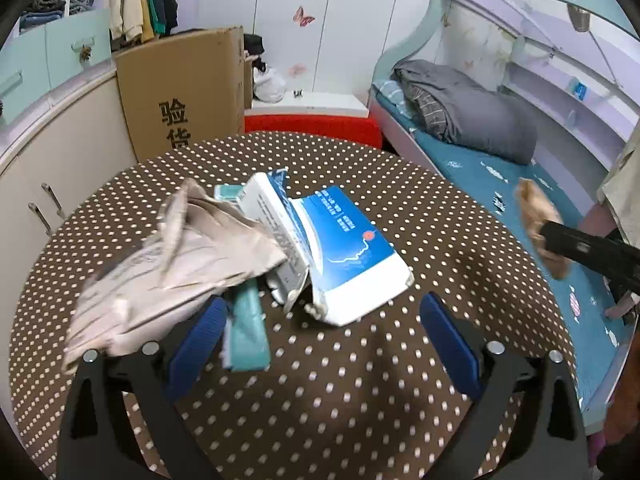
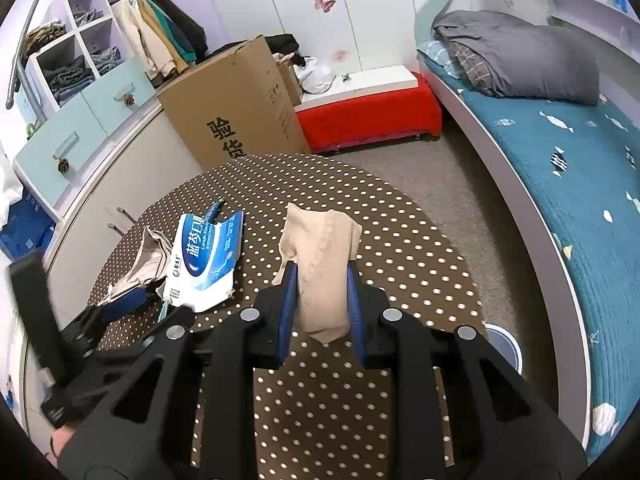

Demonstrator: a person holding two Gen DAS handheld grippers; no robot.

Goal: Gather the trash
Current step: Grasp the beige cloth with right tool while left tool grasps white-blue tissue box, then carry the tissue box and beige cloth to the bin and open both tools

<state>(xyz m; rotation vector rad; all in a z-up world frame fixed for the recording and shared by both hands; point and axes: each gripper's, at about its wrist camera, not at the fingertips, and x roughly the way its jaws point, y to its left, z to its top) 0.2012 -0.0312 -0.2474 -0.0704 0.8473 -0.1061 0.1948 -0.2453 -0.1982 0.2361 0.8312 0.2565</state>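
Observation:
A torn blue-and-white box (image 1: 344, 256) lies on the brown polka-dot table (image 1: 320, 400), next to a crumpled beige wrapper (image 1: 176, 272) and a teal strip (image 1: 248, 332). My left gripper (image 1: 320, 332) is open, just short of the box, its left finger beside the wrapper and teal strip. My right gripper (image 2: 322, 280) is shut on a beige crumpled paper (image 2: 320, 272), held above the table. The paper also shows at the right in the left wrist view (image 1: 540, 224). The box (image 2: 208, 260) and wrapper (image 2: 140, 260) lie to the left in the right wrist view.
A white-rimmed bin (image 2: 504, 344) stands on the floor under the table's right edge. A cardboard box (image 2: 236, 108) and a red bench (image 2: 368, 116) stand behind the table. A bed (image 2: 560, 168) runs along the right. Cabinets (image 2: 80, 140) line the left.

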